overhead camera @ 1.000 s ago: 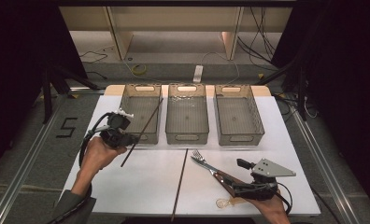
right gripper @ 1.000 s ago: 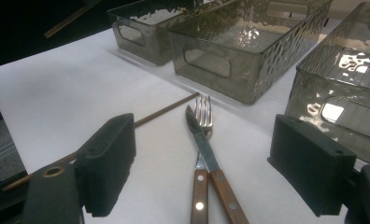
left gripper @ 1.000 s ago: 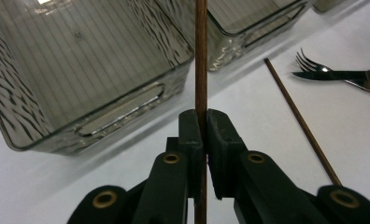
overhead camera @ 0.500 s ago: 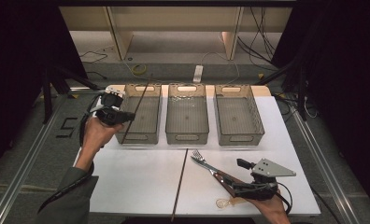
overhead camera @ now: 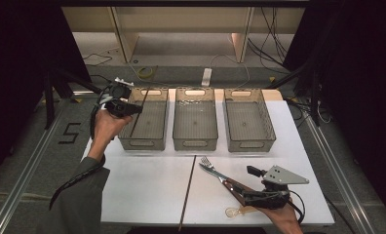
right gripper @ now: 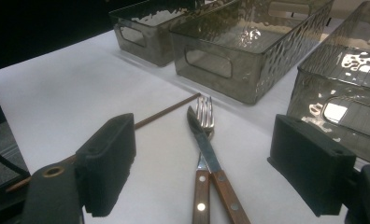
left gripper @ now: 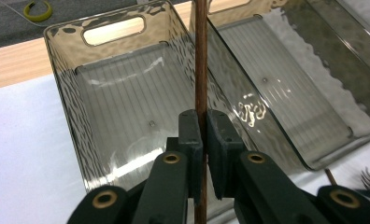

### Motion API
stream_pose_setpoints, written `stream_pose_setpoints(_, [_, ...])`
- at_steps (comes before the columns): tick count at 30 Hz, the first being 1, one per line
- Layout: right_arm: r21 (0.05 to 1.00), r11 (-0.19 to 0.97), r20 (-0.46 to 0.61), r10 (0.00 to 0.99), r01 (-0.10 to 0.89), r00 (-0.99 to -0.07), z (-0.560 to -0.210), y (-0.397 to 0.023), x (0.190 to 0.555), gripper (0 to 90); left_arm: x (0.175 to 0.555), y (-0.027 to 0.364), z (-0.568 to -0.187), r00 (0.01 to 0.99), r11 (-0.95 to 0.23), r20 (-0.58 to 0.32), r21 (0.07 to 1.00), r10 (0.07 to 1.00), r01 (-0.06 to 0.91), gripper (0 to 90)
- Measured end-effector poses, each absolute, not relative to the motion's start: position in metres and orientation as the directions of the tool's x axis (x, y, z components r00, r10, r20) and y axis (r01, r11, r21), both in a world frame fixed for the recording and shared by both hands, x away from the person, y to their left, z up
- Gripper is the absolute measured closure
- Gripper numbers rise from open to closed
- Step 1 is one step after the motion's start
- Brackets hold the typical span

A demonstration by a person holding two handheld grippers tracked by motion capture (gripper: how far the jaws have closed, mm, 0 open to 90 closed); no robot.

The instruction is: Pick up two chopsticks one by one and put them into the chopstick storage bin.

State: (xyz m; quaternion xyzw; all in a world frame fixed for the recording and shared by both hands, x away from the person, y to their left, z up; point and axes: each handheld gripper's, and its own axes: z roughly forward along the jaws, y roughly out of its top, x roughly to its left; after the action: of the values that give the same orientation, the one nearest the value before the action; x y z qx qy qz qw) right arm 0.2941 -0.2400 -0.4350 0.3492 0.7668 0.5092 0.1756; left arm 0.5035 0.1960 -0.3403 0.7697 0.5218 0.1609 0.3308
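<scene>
At about five o'clock on the white surface [overhead camera: 147,195], the right tool [overhead camera: 247,170] lies low in the person's hand, jaws spread wide and released, a knife [right gripper: 210,158] and fork [right gripper: 204,114] resting between them without contact. A second brown stick [overhead camera: 187,190] lies along the surface's middle seam. Toward ten o'clock, the left tool [overhead camera: 135,108] is raised on an outstretched forearm, clenched on a thin brown stick [left gripper: 201,60] held over the left bin [overhead camera: 144,122]. Since a second ago this hand has carried the stick from the surface's near left up over that bin; the right hand has stayed put. The stick's lower end is cut off in the left gripper view.
</scene>
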Motion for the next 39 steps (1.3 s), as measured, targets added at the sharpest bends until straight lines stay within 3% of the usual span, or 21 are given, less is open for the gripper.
stream_pose_setpoints(12, [0.903,0.233,0.095,0.712,0.362,-0.696,-0.435,-0.241,0.294,23.3,0.526,0.197,-0.357,0.352,-0.22,-0.068,0.667,0.933,0.712,84.0])
stream_pose_setpoints(32, [0.901,0.23,0.104,0.709,0.367,-0.698,-0.435,-0.241,0.295,23.3,0.531,0.199,-0.387,0.31,-0.191,-0.071,0.653,0.948,0.733,82.7])
stream_pose_setpoints(36, [0.901,0.229,0.106,0.709,0.37,-0.697,-0.436,-0.241,0.295,23.3,0.529,0.197,-0.384,0.309,-0.164,-0.109,0.66,0.945,0.733,66.8])
stream_pose_setpoints(38, [0.9,0.23,0.105,0.71,0.37,-0.696,-0.435,-0.241,0.295,23.3,0.526,0.195,-0.38,0.312,-0.15,-0.128,0.67,0.941,0.727,63.8])
stream_pose_setpoints(39, [0.901,0.228,0.103,0.712,0.368,-0.694,-0.435,-0.241,0.294,23.3,0.523,0.194,-0.378,0.318,-0.138,-0.149,0.675,0.936,0.724,55.7])
